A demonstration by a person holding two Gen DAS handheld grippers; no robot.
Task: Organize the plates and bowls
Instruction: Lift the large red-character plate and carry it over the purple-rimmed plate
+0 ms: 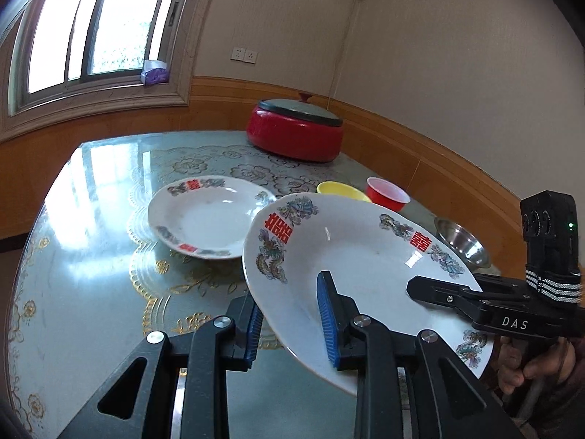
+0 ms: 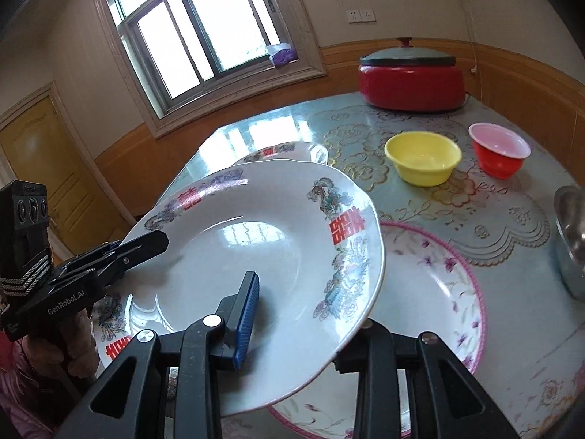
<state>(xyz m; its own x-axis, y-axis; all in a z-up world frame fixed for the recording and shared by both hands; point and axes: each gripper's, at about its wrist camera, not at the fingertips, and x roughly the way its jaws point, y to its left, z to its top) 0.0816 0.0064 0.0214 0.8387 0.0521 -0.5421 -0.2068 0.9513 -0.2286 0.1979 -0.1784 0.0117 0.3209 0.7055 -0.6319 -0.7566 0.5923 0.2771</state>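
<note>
Aloft, tilted — empty dragon plate [image 2: 256, 248] clamped at opposite rims by left gripper [image 1: 292, 323] and right gripper [image 2: 292, 311].

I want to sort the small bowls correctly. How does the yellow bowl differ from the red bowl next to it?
The yellow bowl is wider and lower; the red bowl is narrower and deeper. The yellow bowl is yellow inside too, while the red bowl looks pale pink inside with a white rim. Both stand upright, apart from each other, on the table, and look empty.
</note>
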